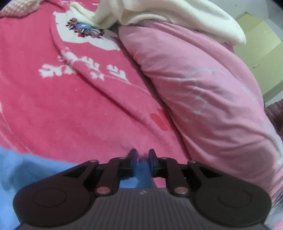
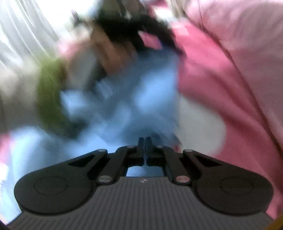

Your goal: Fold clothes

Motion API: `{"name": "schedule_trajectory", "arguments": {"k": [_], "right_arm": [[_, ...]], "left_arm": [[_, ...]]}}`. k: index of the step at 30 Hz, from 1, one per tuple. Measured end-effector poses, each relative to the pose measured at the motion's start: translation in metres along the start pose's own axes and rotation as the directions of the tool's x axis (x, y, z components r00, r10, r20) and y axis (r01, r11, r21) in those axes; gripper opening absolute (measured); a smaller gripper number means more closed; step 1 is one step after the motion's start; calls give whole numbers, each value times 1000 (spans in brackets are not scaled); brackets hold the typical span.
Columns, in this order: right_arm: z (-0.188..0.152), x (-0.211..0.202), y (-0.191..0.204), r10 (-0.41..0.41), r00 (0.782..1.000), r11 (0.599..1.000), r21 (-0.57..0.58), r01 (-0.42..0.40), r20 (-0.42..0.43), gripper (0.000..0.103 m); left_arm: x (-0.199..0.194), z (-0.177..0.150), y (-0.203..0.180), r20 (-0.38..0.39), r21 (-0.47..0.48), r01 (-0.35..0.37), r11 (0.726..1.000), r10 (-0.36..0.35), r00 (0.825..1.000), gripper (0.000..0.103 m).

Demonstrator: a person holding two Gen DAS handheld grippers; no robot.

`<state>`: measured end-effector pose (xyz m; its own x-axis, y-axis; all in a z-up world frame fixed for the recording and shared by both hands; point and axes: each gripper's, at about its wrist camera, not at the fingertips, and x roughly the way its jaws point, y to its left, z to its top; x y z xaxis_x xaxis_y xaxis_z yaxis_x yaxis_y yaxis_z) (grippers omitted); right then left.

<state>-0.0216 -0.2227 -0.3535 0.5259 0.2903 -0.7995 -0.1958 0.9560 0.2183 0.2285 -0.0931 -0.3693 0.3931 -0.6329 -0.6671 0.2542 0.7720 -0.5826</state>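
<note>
Spread across the bed is a coral-red blanket (image 1: 53, 106) with white flower patterns, and a pale pink duvet (image 1: 203, 97) is bunched along its right side with a cream garment (image 1: 168, 16) draped over the far end. Beyond the duvet a yellow-green wall shows.

The task's piece is a light blue garment (image 1: 19, 169), lying on the blanket at the near left of the left wrist view and running under the left gripper (image 1: 142, 159). Its jaws stand only a little apart, and a fold of blue cloth sits bunched between the blue pads (image 1: 134, 159); it looks pinched there. The right gripper (image 2: 145, 146) has its jaws pressed together, with blue cloth below and ahead of them. Whether any fabric is caught in that seam I cannot tell, since the right wrist view is badly smeared.

The risks, as I judge them: the left hold is a small bunch, so a lift could let it slip out. If the right jaws closed on nothing, only one corner would rise and the garment would twist. The soft, wrinkled blanket could also be snagged along with it
</note>
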Motion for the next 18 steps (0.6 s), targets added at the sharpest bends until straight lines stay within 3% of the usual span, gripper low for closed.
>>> {"name": "schedule_trajectory", "arguments": {"k": [1,3,6,10,12,14,15,18], "right_arm": [[-5,1,-5,-34,999,999,15,34,-19,0],[-7,-13,-27,-63,998,978,196,64,-10,0],[-7,-24,-26,-176,984,969,174,177,-20,4],[4,-32,-14,-61,996,988,145,51,64,4],[11,-24,2,-16,996,1000,28,14,93,4],[9,-4,4,-44,998,999,-23,45,38,1],[6,4,-5,-80,997,997,0,80,-7,0],[-9,-13,-25,-102,994,984,147,105,-30,1]], "left_arm": [[-2,1,-2,5,21,-6,1000,6,1000,18],[-5,2,-6,11,48,-14,999,13,1000,22],[-16,6,-7,24,39,-22,999,22,999,28],[-42,9,-2,64,20,-55,998,53,996,29],[-57,8,3,79,-2,-78,997,78,994,29],[-74,4,8,88,-26,-97,995,99,991,29],[-83,2,9,91,-31,-106,994,109,990,29],[-102,-8,7,84,19,-152,988,150,985,29]]}}
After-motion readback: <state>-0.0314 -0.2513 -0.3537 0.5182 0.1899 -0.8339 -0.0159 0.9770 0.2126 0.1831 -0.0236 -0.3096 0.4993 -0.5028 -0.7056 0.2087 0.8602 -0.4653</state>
